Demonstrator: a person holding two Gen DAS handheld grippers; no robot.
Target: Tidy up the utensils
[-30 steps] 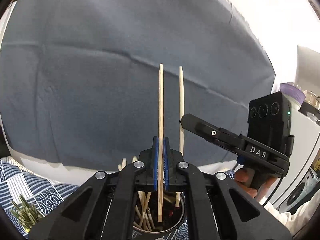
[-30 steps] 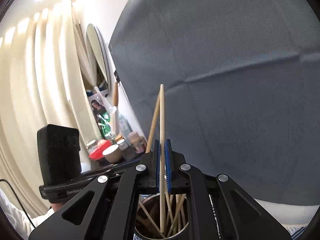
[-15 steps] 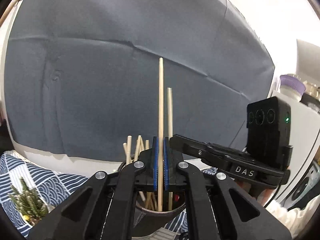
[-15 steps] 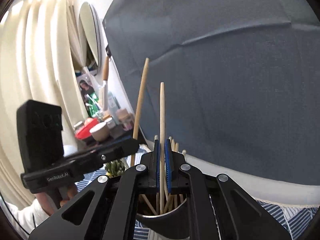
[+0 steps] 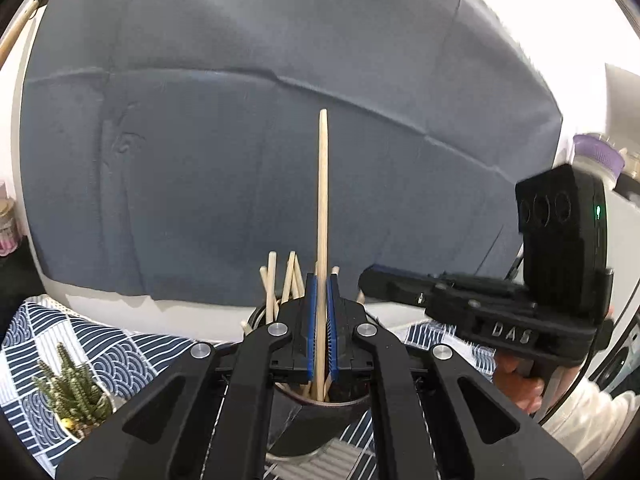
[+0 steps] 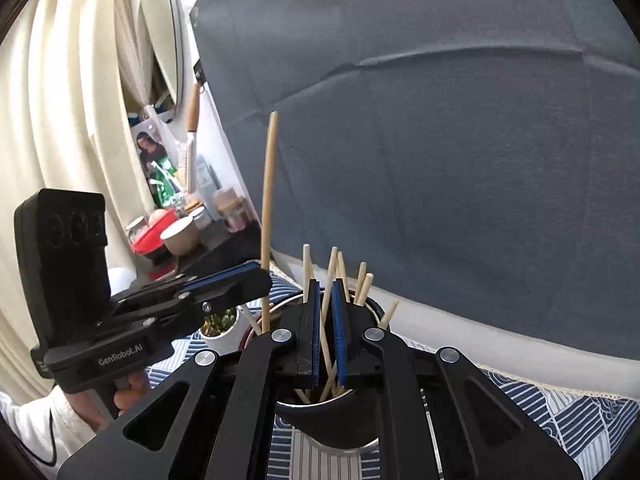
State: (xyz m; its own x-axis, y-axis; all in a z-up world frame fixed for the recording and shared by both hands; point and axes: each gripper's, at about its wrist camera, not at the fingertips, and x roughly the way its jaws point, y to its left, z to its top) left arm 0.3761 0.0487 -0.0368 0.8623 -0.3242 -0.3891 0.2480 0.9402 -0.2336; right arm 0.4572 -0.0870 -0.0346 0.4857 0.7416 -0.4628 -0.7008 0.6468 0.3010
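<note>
A dark metal cup (image 5: 316, 420) holds several wooden chopsticks (image 5: 280, 280). My left gripper (image 5: 320, 316) is shut on one upright chopstick (image 5: 322, 200) whose lower end is inside the cup. In the right wrist view the cup (image 6: 332, 420) sits just below my right gripper (image 6: 326, 320), which is open with a small gap; a chopstick (image 6: 330, 280) leans loose between the pads. The left gripper (image 6: 224, 284) shows there at left, holding its chopstick (image 6: 268, 200) over the cup's left rim.
The cup stands on a blue-and-white patterned cloth (image 5: 120, 360). A small potted plant (image 5: 76, 396) is left of the cup. A grey backdrop (image 5: 240, 140) hangs behind. A shelf with bowls and jars (image 6: 176, 232) is at far left.
My right gripper opened and let its chopstick drop among the others in the cup. Both grippers lowered toward the cup. The left one still holds its chopstick.
</note>
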